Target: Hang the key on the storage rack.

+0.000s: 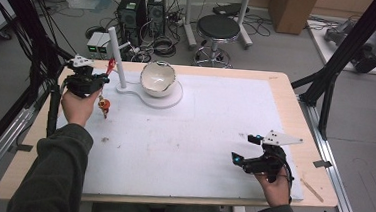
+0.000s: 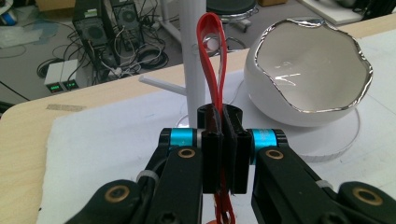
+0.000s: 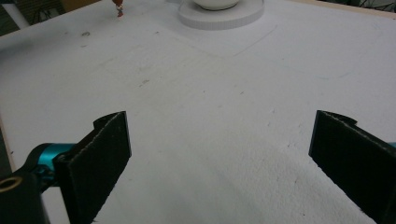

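Left tool [image 2: 223, 140] clamped shut on red loop [image 2: 212, 56]; thin, limp, light, charm [image 1: 104, 103] dangling beneath. Best gripped mid-strap. Post [image 2: 194, 51] just ahead. Right tool [image 3: 219, 158] wide open, empty.

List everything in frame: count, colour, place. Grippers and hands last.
bowl: 1, white with silver rim, tilted on the round base at the far side of the mat
stand: 1, white post with side peg, on a white base left of the bowl
strap loop: 1, red, sticking up from the left jaws in front of the post
charm: 1, orange-red, hanging below the left hand
mat: 1, white, covering the table
table: 1, light wood
stool: 1, black seat, floor beyond the table
computer towers: 2, black, floor behind the stand
left hand-held gripper: black, shut on the strap
right hand-held gripper: black, open, near right
hands: 2, dark green sleeves
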`<action>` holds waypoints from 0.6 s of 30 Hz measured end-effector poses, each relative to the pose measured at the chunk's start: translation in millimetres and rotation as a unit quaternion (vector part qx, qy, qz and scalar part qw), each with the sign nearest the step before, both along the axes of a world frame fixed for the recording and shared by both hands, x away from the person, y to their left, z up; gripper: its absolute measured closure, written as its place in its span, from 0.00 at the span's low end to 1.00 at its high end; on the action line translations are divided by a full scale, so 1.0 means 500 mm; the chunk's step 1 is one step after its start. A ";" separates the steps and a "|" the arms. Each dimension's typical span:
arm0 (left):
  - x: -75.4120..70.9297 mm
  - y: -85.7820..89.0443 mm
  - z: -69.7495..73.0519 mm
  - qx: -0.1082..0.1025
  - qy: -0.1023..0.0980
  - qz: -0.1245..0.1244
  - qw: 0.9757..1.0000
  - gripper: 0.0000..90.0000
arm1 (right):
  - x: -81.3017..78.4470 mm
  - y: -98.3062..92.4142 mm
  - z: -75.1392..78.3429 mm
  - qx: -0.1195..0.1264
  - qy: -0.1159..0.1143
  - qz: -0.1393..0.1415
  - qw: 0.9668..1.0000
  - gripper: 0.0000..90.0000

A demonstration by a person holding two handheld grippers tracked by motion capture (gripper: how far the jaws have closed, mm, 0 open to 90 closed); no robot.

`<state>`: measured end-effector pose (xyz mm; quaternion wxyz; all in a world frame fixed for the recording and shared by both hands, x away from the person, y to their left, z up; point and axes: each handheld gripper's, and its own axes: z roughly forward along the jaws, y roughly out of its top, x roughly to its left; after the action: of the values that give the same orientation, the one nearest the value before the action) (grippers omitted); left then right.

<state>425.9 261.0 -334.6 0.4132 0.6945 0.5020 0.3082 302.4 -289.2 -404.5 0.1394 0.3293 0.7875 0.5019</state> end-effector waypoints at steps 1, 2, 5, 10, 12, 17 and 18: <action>0.000 0.000 0.000 0.000 0.001 0.001 1.000 0.96 | 0.000 0.000 0.000 0.000 0.001 0.001 1.000 0.05; 0.001 0.001 0.000 0.001 0.002 0.000 1.000 0.96 | 0.000 0.001 0.000 0.000 0.002 0.002 1.000 0.05; 0.003 0.000 -0.001 0.000 0.002 0.001 1.000 0.96 | 0.000 0.001 0.000 0.001 0.002 0.002 1.000 0.05; 0.007 -0.001 -0.005 -0.001 0.006 0.000 1.000 0.96 | 0.001 0.000 0.000 0.000 -0.003 0.001 1.000 0.05; 0.008 -0.001 -0.006 0.001 0.008 0.000 1.000 0.96 | 0.001 0.000 0.000 0.000 -0.003 0.001 1.000 0.05; 0.012 -0.001 -0.009 0.000 0.009 0.001 1.000 0.96 | 0.000 0.000 0.000 0.001 0.000 0.001 1.000 0.05; 0.012 -0.001 -0.009 0.000 0.011 0.002 1.000 0.96 | 0.000 0.000 0.000 0.001 -0.001 0.001 1.000 0.05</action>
<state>432.0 260.3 -339.3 0.4076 0.6968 0.5075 0.3014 302.5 -289.5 -404.6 0.1390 0.3279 0.7876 0.5028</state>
